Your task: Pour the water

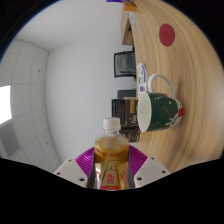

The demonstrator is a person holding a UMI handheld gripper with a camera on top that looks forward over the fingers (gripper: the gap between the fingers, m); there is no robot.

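The gripper (112, 165) is clenched on a small bottle (111, 158); both purple pads (83, 159) press against its sides, one left and one right. The bottle holds amber liquid, carries a printed label on its lower body and has a white cap (111, 124) in place at the top.

The view is rolled sideways, so the wooden table (190, 75) appears as an upright surface on the right. A green mug (163, 111) with a white inside sits on that table, just beyond and to the right of the bottle's cap, its opening turned toward the left. It is apart from the bottle. A white handle-like loop (142, 76) shows just above the mug. A red round object (167, 35) lies on the table farther off. A dark monitor-like object (122, 64) stands beyond the mug, against a plain white wall (60, 80).
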